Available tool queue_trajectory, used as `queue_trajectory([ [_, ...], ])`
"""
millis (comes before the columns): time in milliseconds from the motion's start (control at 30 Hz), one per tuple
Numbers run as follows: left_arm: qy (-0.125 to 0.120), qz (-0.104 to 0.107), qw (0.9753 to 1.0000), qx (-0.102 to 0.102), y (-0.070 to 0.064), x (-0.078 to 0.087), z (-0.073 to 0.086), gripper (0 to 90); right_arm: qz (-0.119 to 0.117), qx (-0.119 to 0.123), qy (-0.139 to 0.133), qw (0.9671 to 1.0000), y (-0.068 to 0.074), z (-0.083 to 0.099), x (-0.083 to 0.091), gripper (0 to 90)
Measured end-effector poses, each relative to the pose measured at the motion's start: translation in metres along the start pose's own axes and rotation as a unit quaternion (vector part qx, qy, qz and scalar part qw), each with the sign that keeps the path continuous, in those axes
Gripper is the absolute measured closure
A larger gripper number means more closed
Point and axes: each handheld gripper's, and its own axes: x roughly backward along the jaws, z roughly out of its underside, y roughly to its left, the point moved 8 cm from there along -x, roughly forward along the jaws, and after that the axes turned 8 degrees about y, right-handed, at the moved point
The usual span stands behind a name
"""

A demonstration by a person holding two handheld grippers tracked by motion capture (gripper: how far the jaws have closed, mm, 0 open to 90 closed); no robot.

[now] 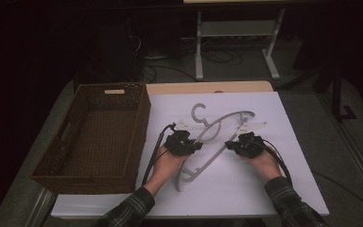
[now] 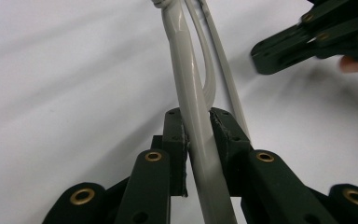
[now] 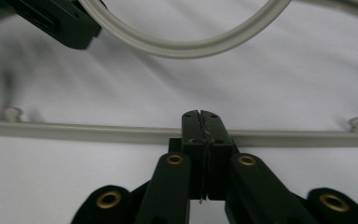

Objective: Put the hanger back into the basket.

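I've got the left gripper (image 1: 194,144) pinching the curved arm of the pale grey plastic clothes hanger (image 1: 217,124), lying on the white-covered surface (image 1: 274,189) beside the brown wicker basket (image 1: 137,142); right gripper (image 1: 231,144) fingers pressed together against its straight bar

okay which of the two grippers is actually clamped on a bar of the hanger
The left gripper: its fingers squeeze the hanger's curved upper arm. The right gripper is shut too, in front of the straight bottom bar, with nothing visibly between its fingers.
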Motion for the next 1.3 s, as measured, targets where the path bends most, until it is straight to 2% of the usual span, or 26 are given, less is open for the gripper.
queue_trajectory([
  [133, -0.002, -0.001, 1.0000, -0.004, 0.000, 0.004, -0.002, 77.9, -0.001, -0.003, -0.022, 0.9998, 0.000, 0.000, 0.018, 79.6],
  [267, -0.008, 0.000, 0.9999, -0.010, -0.002, 0.010, -0.006, 79.1, -0.008, -0.011, -0.040, 0.9991, -0.001, 0.003, 0.033, 66.8],
  [467, -0.012, 0.002, 0.9997, -0.019, -0.005, 0.015, -0.010, 79.7, -0.003, -0.020, -0.069, 0.9974, 0.000, 0.004, 0.051, 40.4],
  [533, -0.015, 0.004, 0.9997, -0.019, -0.006, 0.017, -0.011, 79.8, -0.006, -0.024, -0.070, 0.9973, 0.002, 0.006, 0.053, 31.1],
  [667, -0.019, 0.008, 0.9996, -0.020, -0.008, 0.022, -0.014, 79.8, 0.012, -0.024, -0.070, 0.9972, 0.005, 0.010, 0.055, 18.6],
  [767, -0.021, 0.009, 0.9995, -0.021, -0.008, 0.027, -0.017, 79.8, 0.020, -0.022, -0.072, 0.9969, 0.009, 0.012, 0.059, 14.8],
  [933, -0.025, 0.006, 0.9994, -0.021, -0.010, 0.040, -0.022, 79.7, 0.020, -0.016, -0.080, 0.9965, 0.017, 0.018, 0.069, 13.7],
  [1167, -0.034, 0.010, 0.9992, -0.021, -0.013, 0.062, -0.033, 79.7, 0.024, -0.023, -0.094, 0.9950, 0.020, 0.028, 0.083, 13.1],
  [1300, -0.033, 0.005, 0.9992, -0.022, -0.015, 0.075, -0.040, 79.7, 0.029, -0.027, -0.101, 0.9941, 0.019, 0.034, 0.090, 13.1],
])
